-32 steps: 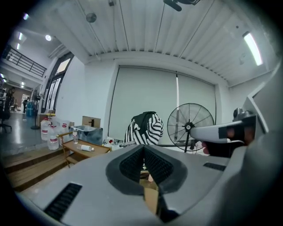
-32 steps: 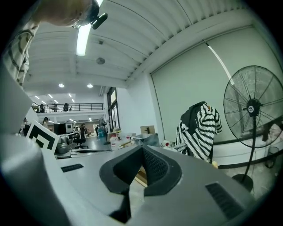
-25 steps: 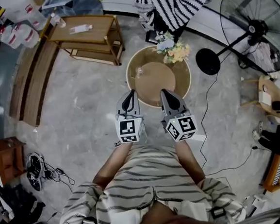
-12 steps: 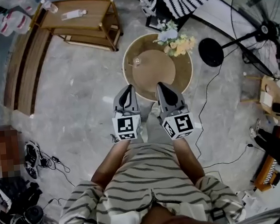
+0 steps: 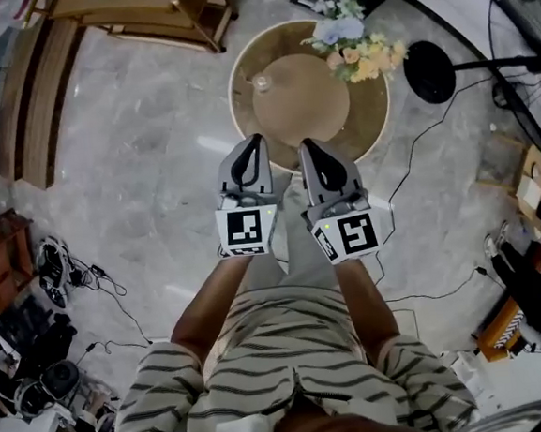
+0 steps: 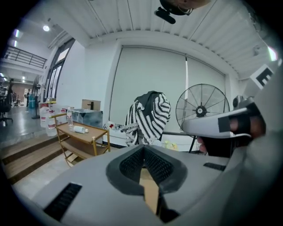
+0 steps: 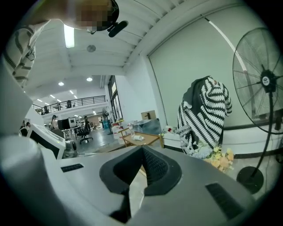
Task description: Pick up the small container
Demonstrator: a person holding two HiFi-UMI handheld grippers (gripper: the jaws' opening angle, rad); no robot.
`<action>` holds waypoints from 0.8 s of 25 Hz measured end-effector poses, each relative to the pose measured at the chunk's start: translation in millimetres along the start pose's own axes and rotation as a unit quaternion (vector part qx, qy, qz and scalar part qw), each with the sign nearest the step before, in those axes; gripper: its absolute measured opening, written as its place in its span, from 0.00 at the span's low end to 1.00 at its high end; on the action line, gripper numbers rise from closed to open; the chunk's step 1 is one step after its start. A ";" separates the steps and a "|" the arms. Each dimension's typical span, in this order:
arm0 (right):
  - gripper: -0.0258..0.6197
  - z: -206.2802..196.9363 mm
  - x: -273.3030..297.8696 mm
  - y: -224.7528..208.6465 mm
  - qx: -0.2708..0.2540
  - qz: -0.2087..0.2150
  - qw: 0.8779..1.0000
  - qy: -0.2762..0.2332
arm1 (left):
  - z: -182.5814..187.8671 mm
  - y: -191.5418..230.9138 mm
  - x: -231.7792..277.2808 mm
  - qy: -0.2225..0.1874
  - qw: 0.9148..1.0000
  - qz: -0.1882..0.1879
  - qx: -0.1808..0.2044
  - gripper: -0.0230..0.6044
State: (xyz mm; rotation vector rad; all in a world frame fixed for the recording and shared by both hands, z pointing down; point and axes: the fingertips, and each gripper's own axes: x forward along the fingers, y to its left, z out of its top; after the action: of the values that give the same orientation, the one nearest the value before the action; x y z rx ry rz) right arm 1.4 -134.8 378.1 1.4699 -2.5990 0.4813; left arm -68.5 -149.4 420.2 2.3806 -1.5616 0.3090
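The small clear container [image 5: 261, 83] stands on the left part of the raised top of a round wooden table [image 5: 372, 121], which shows only in the head view. Both grippers are held side by side in front of me, short of the table's near rim. My left gripper [image 5: 253, 143] is shut with nothing in it, its tips [image 6: 143, 148] meeting at a point. My right gripper [image 5: 306, 147] is shut and empty as well, tips [image 7: 142, 148] together. In both gripper views the container is hidden behind the jaws.
A bunch of flowers [image 5: 359, 47] lies on the table's far right. A standing fan [image 5: 528, 37] with a black base [image 5: 430, 71] and a floor cable are to the right. A wooden trolley [image 6: 82, 137] and steps [image 5: 25, 100] are at left, a striped cloth [image 6: 148, 117] behind.
Both grippers have sunk and moved towards the table, still shut. The table has grown larger and nearer in the head view, and the wooden trolley has slid almost out of the top.
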 end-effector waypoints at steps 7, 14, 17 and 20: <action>0.05 -54.9 21.4 -34.5 0.002 0.007 1.000 0.025 | -55.0 9.3 42.5 0.025 0.999 0.019 0.007 0.02; 0.05 -116.2 37.2 -66.9 0.009 0.002 0.998 0.054 | -121.0 23.8 85.5 0.043 0.999 0.017 -0.005 0.33; 0.05 -135.7 44.8 -76.3 0.017 0.000 0.998 0.058 | -143.1 28.4 102.0 0.047 0.999 0.017 -0.002 0.49; 0.05 -150.2 51.6 -84.7 0.022 0.002 0.998 0.062 | -163.1 30.3 117.7 0.055 0.998 0.024 -0.006 0.62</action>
State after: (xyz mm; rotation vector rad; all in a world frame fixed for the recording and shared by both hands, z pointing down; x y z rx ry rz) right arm 38.5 -167.9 551.1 1.3995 -2.5118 0.6135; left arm -54.3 -206.0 615.0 2.2786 -1.5669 0.4305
